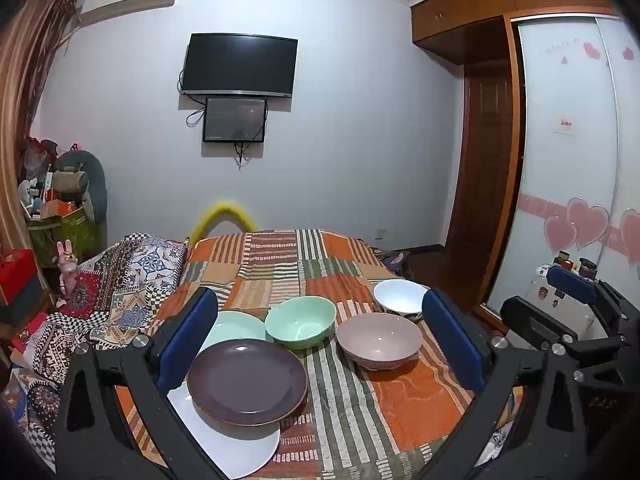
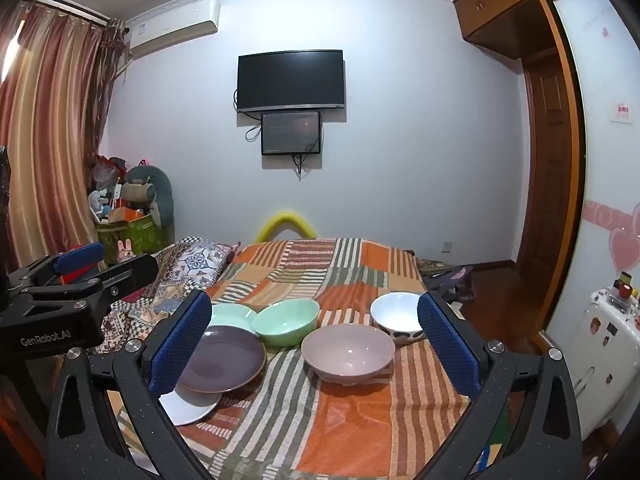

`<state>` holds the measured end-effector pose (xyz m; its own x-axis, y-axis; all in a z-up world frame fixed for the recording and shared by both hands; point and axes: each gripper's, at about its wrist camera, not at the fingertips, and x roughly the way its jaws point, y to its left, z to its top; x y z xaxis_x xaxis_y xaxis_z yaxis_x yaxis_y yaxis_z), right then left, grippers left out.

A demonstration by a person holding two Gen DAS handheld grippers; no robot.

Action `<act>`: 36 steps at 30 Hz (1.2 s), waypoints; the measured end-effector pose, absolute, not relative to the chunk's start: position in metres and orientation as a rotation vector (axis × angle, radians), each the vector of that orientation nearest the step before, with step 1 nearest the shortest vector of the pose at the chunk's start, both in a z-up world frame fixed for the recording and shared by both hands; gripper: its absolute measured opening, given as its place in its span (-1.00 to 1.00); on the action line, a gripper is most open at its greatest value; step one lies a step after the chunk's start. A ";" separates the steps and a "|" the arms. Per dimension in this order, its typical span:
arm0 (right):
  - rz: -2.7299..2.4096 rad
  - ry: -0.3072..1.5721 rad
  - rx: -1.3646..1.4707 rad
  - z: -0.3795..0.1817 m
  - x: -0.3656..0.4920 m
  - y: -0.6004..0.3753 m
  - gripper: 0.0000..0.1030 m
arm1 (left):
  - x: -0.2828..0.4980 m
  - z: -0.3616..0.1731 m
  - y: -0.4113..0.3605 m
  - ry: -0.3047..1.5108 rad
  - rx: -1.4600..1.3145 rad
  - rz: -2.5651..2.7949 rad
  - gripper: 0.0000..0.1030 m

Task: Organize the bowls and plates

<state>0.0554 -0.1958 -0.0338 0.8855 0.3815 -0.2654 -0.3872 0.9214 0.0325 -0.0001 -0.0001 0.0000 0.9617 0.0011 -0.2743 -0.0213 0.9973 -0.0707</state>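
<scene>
On the striped blanket lie three plates in a loose overlap: a purple plate (image 1: 247,382) (image 2: 224,358) resting on a white plate (image 1: 240,446) (image 2: 192,404), with a pale green plate (image 1: 236,326) (image 2: 232,314) behind. To their right stand a green bowl (image 1: 301,322) (image 2: 286,322), a mauve bowl (image 1: 379,340) (image 2: 348,352) and a white bowl (image 1: 400,298) (image 2: 396,314). My left gripper (image 1: 320,340) hangs open above the near dishes, touching nothing. My right gripper (image 2: 314,338) is open too, nothing between its fingers.
The dishes sit on a bed covered by an orange striped blanket (image 1: 360,412) (image 2: 352,420). A patterned quilt (image 1: 120,284) is heaped at the left. A wardrobe (image 1: 568,160) and a small white appliance (image 2: 604,332) stand on the right, and a television (image 1: 239,65) hangs on the far wall.
</scene>
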 end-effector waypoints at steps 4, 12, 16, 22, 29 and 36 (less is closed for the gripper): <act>0.396 0.278 -0.017 -0.034 0.058 -0.197 0.99 | 0.000 0.000 0.000 0.281 -0.080 0.013 1.00; 0.398 0.289 -0.008 -0.034 0.061 -0.196 0.99 | 0.000 -0.008 0.001 0.273 -0.079 0.011 1.00; 0.398 0.288 -0.002 -0.035 0.060 -0.198 0.99 | -0.002 -0.001 0.002 0.269 -0.086 0.011 1.00; 0.397 0.285 -0.006 -0.035 0.060 -0.197 0.99 | -0.002 -0.001 0.002 0.269 -0.088 0.011 1.00; 0.399 0.285 -0.008 -0.035 0.061 -0.196 0.99 | -0.002 -0.001 0.002 0.272 -0.088 0.012 1.00; 0.402 0.282 -0.010 -0.036 0.060 -0.193 0.99 | -0.001 -0.003 0.002 0.274 -0.091 0.012 1.00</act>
